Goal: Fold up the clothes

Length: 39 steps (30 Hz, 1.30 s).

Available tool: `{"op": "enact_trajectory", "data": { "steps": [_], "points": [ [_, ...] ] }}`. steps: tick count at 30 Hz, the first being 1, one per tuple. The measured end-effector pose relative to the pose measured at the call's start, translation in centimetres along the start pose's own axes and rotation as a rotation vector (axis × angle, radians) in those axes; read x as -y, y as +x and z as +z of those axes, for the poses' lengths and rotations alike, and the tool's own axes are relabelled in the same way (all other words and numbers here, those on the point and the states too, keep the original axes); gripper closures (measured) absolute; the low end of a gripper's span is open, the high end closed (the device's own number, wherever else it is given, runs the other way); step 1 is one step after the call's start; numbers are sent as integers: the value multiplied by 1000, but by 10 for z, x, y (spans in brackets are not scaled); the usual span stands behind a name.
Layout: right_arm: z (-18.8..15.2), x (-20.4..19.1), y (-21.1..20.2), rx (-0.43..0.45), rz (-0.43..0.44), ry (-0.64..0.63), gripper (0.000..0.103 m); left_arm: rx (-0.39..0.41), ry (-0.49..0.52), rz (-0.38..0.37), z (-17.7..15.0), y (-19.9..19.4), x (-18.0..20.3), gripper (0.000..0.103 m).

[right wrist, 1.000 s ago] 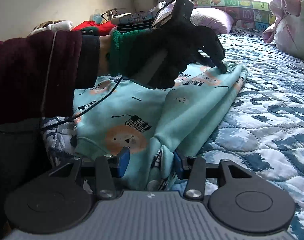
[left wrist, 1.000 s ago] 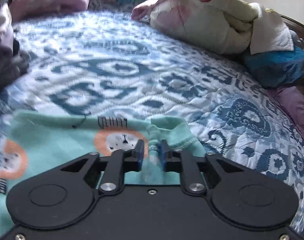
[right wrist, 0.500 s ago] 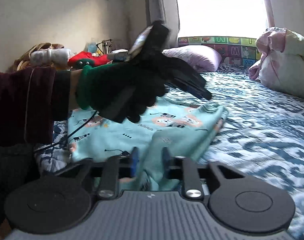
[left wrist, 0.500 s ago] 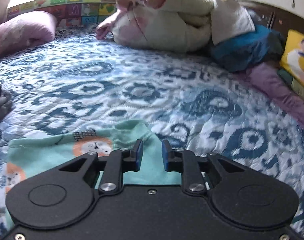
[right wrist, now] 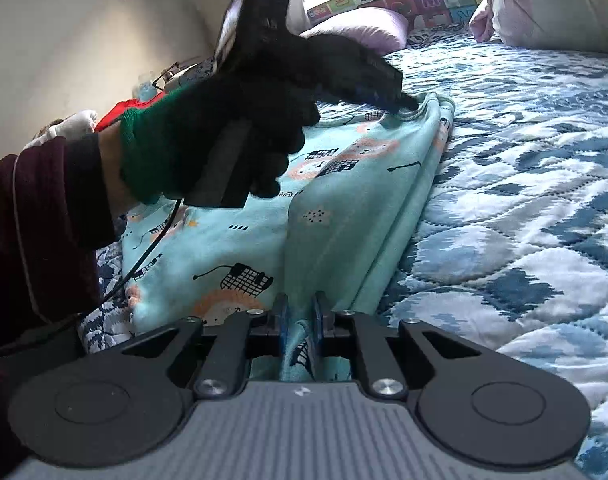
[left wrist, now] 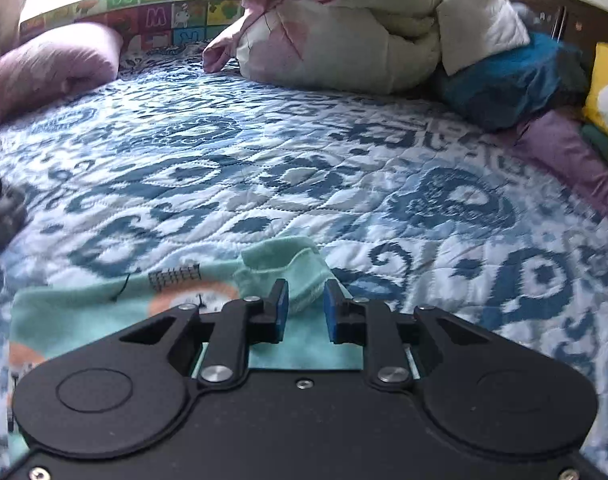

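1. Clearly, the mint-green garment (right wrist: 344,216) with lion prints lay folded lengthwise on the quilted blue-and-white bed (right wrist: 524,208), along its near edge.
2. The right hand-held gripper (right wrist: 299,326) pinched a fold at the garment's near end, pads pressed on the cloth.
3. The left hand-held gripper (left wrist: 306,310), in a black-gloved hand (right wrist: 231,136), sat at the far collar end; its pads stood slightly apart, not visibly squeezing the cloth between them.
4. Rolled bedding (left wrist: 344,32) lay at the bed's far side.
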State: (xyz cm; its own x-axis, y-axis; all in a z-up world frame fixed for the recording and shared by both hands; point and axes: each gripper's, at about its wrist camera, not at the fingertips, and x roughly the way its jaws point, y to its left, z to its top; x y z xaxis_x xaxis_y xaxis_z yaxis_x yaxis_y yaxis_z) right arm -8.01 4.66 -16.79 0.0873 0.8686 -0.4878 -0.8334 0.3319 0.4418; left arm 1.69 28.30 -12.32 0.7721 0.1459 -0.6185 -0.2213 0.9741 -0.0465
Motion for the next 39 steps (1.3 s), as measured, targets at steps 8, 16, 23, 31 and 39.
{"op": "enact_trajectory", "data": {
  "steps": [8,16,23,31,39],
  "points": [
    [-1,1,0,-3,2,8,89,-94,64,79,4,39,-1,85],
    [1,-5,0,-9,-17,-33,89,-70,10,122,30,14,-12,85],
    [4,-24,-26,84,-29,-102,85,37,-198,146,-6,-101,-63,49],
    [6,-35,-68,249,-196,-134,56,89,-552,192,-110,-217,-141,47],
    [10,25,-92,405,-291,264,39,110,-951,373,-208,-270,-196,46]
  ]
}}
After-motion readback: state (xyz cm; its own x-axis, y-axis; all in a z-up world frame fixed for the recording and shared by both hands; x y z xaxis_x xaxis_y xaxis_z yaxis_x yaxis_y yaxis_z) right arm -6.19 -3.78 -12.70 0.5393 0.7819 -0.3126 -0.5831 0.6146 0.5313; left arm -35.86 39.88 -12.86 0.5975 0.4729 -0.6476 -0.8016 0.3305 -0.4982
